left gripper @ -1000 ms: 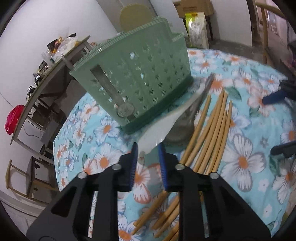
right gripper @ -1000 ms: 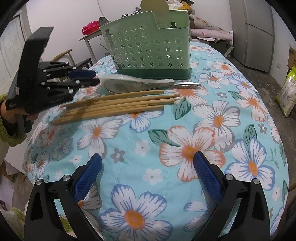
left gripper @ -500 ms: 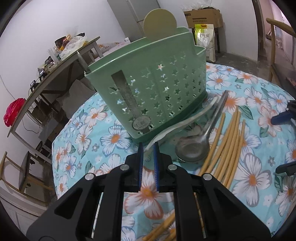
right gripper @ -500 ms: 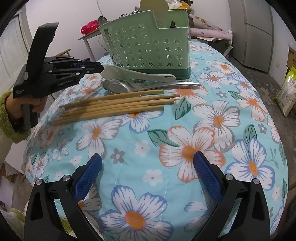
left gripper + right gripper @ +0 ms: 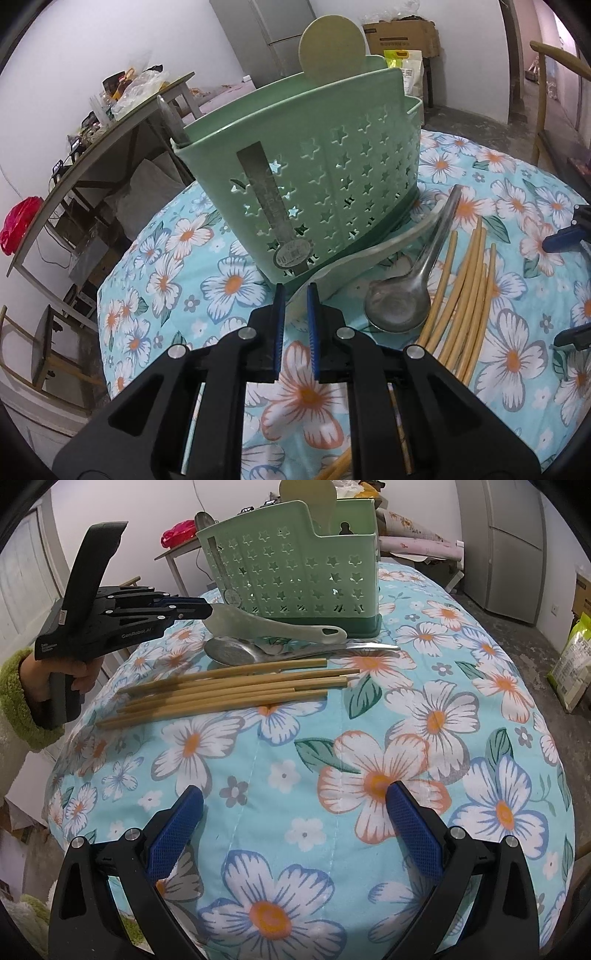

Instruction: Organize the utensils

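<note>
While my left gripper (image 5: 294,295) pinches the bowl end of the pale green rice paddle (image 5: 273,626), its blue ribbed pads (image 5: 313,325) stand nearly together, with only the thin plastic edge between them. From the right wrist view I see the paddle's bowl raised just above the metal spoon (image 5: 258,650), with its handle running toward the base of the caddy and ending in a hanging hole. A hand (image 5: 79,674) in a fuzzy green sleeve (image 5: 18,698) grips the black tool from below.

My right gripper (image 5: 294,823) hovers over the cloth with its jaws spread wide, holding and touching nothing.

As for materials: the green utensil caddy (image 5: 332,192) is moulded matte plastic, boxy, its walls punched with star-shaped holes, standing upright on a darker green base. A flat metal utensil handle leans inside its near corner, and a round cream disc pokes above the rim. The spoon is polished steel with a deep round bowl and a long slim handle, lying flat beside the caddy. Next to it lie the bamboo chopsticks (image 5: 229,690), straight tan rods in a loose parallel bundle. Everything rests on a quilted floral tablecloth (image 5: 388,775), turquoise with white and orange blossoms, draped over a rounded table.
</note>
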The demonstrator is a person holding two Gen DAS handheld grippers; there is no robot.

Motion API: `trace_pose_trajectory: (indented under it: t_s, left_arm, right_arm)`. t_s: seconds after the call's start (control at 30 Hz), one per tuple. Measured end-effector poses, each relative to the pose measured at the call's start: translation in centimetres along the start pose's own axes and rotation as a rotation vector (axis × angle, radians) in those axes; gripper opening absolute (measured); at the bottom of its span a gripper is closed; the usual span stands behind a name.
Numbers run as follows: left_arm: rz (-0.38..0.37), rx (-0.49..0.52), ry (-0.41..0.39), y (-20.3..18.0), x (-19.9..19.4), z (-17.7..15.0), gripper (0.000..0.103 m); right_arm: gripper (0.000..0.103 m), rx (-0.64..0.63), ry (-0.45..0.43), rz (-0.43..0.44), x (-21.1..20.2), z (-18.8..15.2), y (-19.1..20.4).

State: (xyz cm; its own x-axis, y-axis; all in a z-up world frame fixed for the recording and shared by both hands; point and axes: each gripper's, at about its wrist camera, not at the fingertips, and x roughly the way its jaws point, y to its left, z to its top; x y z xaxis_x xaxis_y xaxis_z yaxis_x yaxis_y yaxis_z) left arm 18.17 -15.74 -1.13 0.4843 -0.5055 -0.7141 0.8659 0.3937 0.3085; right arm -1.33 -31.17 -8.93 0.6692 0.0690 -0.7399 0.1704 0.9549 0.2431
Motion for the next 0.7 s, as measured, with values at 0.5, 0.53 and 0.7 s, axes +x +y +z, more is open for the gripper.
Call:
trace_pose_trajectory:
  t_s: [0.5,0.53,0.7]
  left_arm:
    - [0.042,0.127,0.020,-1.5,0.6,-0.1,0.027]
    - [0.042,0.125,0.020,-1.4,0.7,0.0,0.027]
    - [0.033,0.123,0.014,-1.3,0.8,0.2,0.028]
  right_arm:
    - [0.097,0.004,-0.001,0.004,0.0,0.0,-0.1]
    - [0.097,0.004,-0.001,0.004,0.0,0.0,-0.1]
    - [0.097,-0.002,0.000,-0.001,0.0,0.0,-0.1]
